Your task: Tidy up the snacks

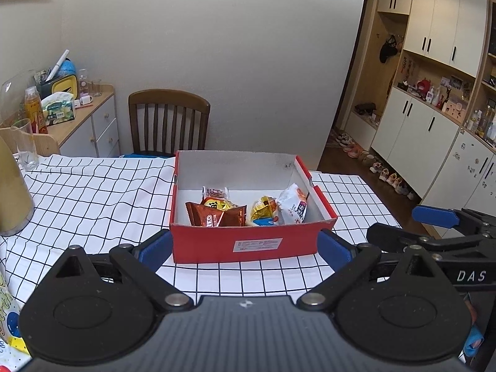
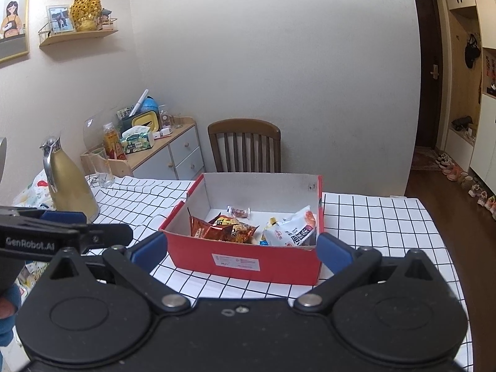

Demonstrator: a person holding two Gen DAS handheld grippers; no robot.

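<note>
Snacks lie inside the box; both tongs hover before it, wide open and empty; task looks nearly done.

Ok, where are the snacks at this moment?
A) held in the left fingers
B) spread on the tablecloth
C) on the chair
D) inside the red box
D: the packets all lie inside the red box, and both the left gripper and right gripper are open and hold nothing.
</note>
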